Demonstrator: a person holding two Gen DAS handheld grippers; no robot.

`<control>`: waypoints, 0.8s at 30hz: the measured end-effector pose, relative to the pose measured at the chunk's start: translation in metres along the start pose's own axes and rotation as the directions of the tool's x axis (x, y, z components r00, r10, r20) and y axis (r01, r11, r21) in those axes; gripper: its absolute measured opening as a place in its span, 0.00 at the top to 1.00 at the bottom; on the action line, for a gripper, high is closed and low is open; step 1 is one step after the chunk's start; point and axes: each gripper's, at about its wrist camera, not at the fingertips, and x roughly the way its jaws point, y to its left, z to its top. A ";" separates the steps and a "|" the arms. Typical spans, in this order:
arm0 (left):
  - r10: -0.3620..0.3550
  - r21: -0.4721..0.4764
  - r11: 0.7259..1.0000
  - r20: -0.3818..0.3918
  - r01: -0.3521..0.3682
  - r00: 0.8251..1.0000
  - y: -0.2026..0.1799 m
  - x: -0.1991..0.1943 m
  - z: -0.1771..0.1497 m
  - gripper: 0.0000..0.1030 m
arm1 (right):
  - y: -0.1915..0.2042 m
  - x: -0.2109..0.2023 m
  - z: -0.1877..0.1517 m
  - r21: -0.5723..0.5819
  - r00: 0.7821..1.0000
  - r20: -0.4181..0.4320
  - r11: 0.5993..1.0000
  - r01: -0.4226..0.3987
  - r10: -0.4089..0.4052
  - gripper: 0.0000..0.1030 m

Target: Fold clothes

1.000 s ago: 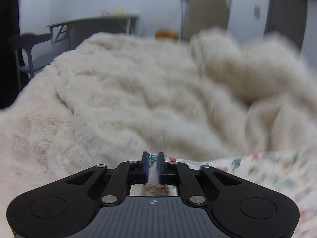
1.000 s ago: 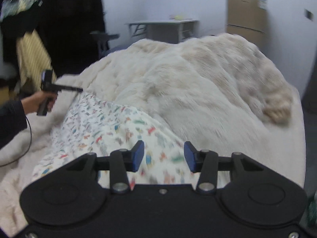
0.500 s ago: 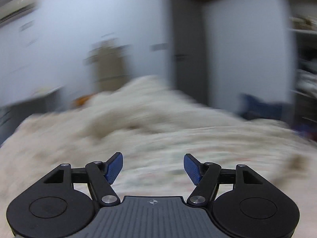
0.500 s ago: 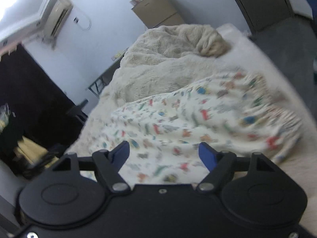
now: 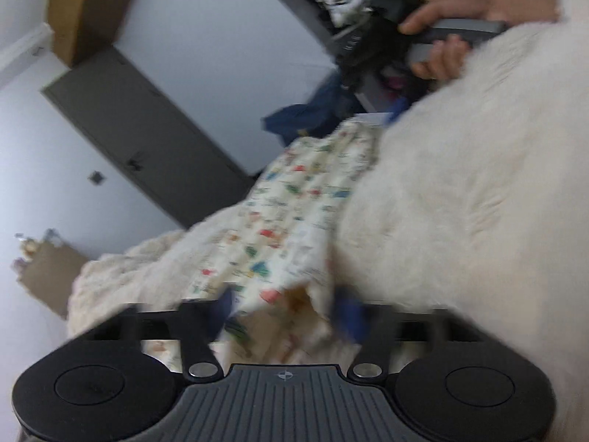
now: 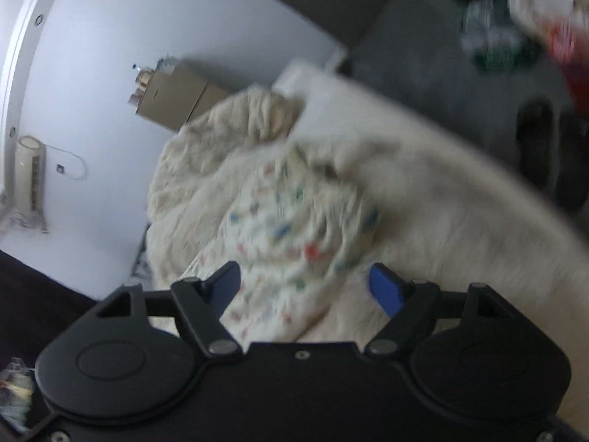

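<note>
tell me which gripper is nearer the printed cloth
Left. The left gripper has just been closing with an edge of the printed cloth between its fingers; the right gripper is open, with the cloth beyond its fingertips.

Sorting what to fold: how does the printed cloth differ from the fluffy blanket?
The printed cloth is thin, with small coloured figures; the fluffy blanket is thick, shaggy and plain. The cloth is smaller and lies bunched on the blanket, which spreads far wider. Both are cream-white and rumpled.
</note>
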 end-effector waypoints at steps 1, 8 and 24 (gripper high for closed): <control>0.041 0.027 0.999 0.006 -0.041 0.999 -0.006 0.005 0.000 0.91 | -0.002 0.005 -0.004 0.016 0.999 0.025 0.999 -0.038 0.037 0.26; 0.021 0.038 0.999 0.046 -0.022 0.999 -0.028 0.007 0.004 0.96 | -0.017 0.044 -0.009 0.064 0.987 0.132 0.992 -0.106 0.097 0.28; 0.010 0.014 1.000 0.007 -0.010 1.000 -0.027 0.013 0.011 0.55 | -0.058 0.062 -0.018 0.157 0.952 0.266 0.967 -0.200 0.153 0.59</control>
